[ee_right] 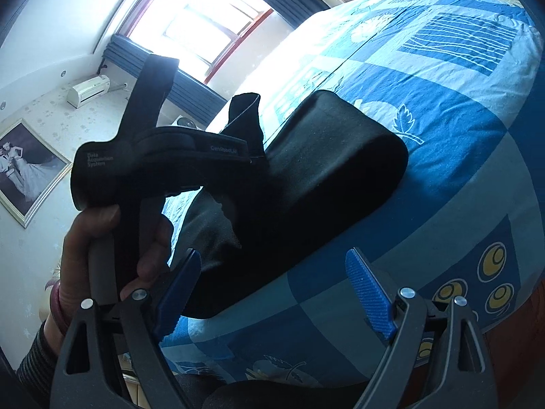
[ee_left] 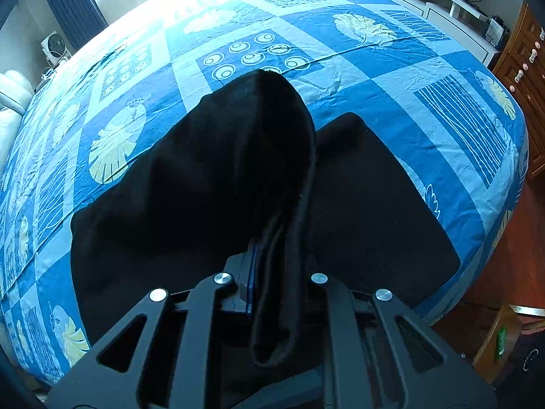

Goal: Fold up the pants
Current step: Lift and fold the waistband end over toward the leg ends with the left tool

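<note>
The pants (ee_left: 374, 204) lie on the bed (ee_left: 391, 68), partly folded, one flat section resting on the sheet and one end raised. The left gripper (ee_left: 276, 266) has its fingers closed on the raised cloth edge, which bunches between them. The right gripper (ee_right: 272, 293) is empty, its blue fingers (ee_right: 368, 293) spread wide, hovering near the pants without touching.

Procedure, as judged: carry the held edge over the flat section, keep it taut, align edges before lowering, then release. Use the free right gripper to pin the lower layer if it drags.

Count: one pair of pants, two grippers, one bed. The left hand (ee_right: 112, 245) holds its gripper's handle.
</note>
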`<state>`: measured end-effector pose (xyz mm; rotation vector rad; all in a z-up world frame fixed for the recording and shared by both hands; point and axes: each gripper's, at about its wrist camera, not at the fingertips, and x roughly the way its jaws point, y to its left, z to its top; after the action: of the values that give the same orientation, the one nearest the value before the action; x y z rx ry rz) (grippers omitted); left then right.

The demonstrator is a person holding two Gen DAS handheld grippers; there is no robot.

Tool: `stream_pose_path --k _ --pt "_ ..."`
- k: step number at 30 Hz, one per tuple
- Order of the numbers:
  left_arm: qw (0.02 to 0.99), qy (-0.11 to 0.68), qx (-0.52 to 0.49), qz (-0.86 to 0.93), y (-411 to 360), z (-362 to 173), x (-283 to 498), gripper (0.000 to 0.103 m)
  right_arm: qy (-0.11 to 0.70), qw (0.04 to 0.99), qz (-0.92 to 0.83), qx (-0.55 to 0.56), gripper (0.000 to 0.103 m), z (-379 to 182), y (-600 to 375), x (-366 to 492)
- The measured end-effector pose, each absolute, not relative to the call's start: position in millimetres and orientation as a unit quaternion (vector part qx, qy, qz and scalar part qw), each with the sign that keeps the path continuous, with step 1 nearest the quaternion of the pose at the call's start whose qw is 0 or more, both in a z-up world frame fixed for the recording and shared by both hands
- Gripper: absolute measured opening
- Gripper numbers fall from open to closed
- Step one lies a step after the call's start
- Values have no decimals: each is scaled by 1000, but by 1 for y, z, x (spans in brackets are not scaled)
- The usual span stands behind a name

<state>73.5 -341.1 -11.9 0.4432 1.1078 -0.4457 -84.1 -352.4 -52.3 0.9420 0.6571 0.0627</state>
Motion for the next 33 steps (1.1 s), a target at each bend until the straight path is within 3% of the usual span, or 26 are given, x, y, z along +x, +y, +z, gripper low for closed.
stream_pose_path --k 8,11,16,20,21,23,25,33 --pt "811 512 205 -195 -347 -21 71 13 313 830 7 461 86 -60 -359 -88" --pt "816 503 208 -196 -350 -19 67 18 314 831 1 459 86 -58 -358 -95" --pt "818 504 171 -217 -349 -12 60 45 313 832 -10 458 86 -56 -360 -100" --pt "829 480 163 -235 -343 6 43 60 305 835 -18 458 86 -54 -363 -105" --pt "833 473 155 -241 -339 11 39 68 303 836 -21 456 86 -53 -364 -107" --pt "840 462 132 -251 -326 24 32 72 299 838 -25 455 86 -51 -364 -111" --pt "846 455 107 -257 -307 36 27 82 298 838 -24 456 86 -48 -365 -113" --pt "863 436 4 -256 -198 52 25 91 273 860 14 431 86 -8 -364 -103"
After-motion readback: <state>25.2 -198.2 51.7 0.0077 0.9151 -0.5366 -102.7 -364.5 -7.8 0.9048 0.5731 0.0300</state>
